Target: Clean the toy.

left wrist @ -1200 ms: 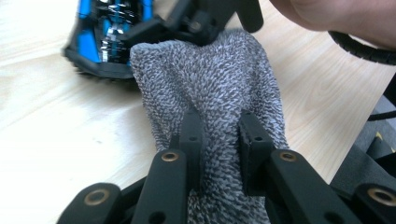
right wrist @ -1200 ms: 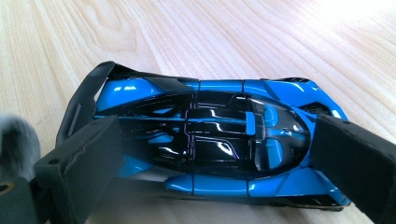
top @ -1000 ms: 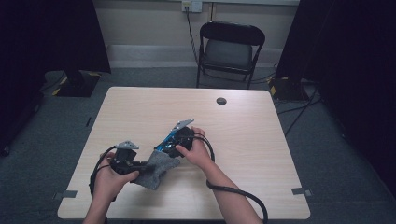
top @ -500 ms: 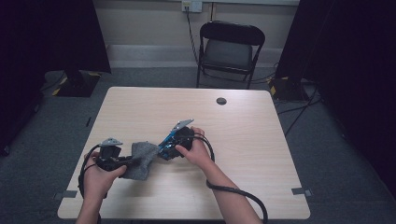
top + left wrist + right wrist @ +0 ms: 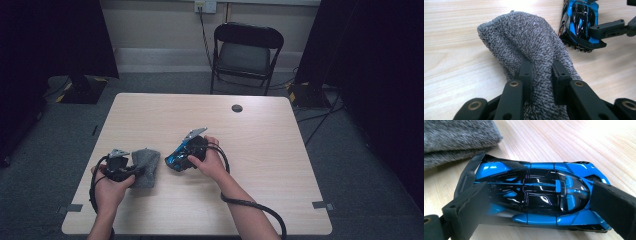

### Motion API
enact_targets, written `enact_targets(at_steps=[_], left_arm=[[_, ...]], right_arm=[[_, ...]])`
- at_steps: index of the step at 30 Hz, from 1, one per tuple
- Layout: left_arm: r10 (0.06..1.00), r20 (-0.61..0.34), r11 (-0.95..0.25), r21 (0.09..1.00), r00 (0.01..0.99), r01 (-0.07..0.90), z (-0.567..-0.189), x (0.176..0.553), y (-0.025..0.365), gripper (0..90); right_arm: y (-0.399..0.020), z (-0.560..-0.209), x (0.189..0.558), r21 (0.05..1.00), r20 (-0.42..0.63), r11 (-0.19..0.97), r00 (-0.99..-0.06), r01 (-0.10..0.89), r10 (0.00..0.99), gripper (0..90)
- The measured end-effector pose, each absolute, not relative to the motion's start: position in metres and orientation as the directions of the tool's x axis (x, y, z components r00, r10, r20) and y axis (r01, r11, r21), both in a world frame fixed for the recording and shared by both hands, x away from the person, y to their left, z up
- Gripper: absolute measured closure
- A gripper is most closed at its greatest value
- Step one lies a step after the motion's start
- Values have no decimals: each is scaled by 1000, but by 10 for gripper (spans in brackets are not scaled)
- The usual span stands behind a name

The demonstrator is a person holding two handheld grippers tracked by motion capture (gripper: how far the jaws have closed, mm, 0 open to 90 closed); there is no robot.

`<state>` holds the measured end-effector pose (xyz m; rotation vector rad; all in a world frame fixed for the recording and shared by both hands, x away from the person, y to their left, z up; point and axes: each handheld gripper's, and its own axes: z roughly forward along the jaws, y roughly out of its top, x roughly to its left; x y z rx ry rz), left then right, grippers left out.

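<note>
A grey knitted cloth (image 5: 146, 164) lies on the table at the front left, and my left gripper (image 5: 135, 171) is shut on its near end. In the left gripper view both black jaws pinch a fold of the cloth (image 5: 524, 42) at the left gripper (image 5: 541, 67). Just right of it sits a blue and black toy car (image 5: 177, 156), held low over the table. My right gripper (image 5: 175, 159) is shut on the car, one pad at its nose and one at its tail (image 5: 542, 203). The car (image 5: 536, 182) sits apart from the cloth (image 5: 456, 137).
The pale wooden table (image 5: 260, 150) has a small black round piece (image 5: 237, 108) near its far edge. A black folding chair (image 5: 245, 52) stands behind the table. A cable trails from each gripper toward the table's front edge.
My left gripper has drawn the cloth off the car, leftward and down, so the cloth now rests on the table beside it. The right gripper and the car have stayed put.
</note>
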<state>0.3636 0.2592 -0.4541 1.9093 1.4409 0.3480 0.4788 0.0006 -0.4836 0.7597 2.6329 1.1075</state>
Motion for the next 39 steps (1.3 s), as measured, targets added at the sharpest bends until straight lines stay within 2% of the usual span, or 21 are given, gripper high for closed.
enact_targets(at_steps=[16, 39], left_arm=[[885, -214, -224, 581, 413, 782, -470, 369, 223, 746], [814, -265, -309, 557, 517, 771, -468, 356, 185, 754]], right_arm=[[1, -484, 479, 710, 29, 589, -851, 387, 525, 17], [1, -483, 479, 706, 27, 593, -851, 387, 524, 17]])
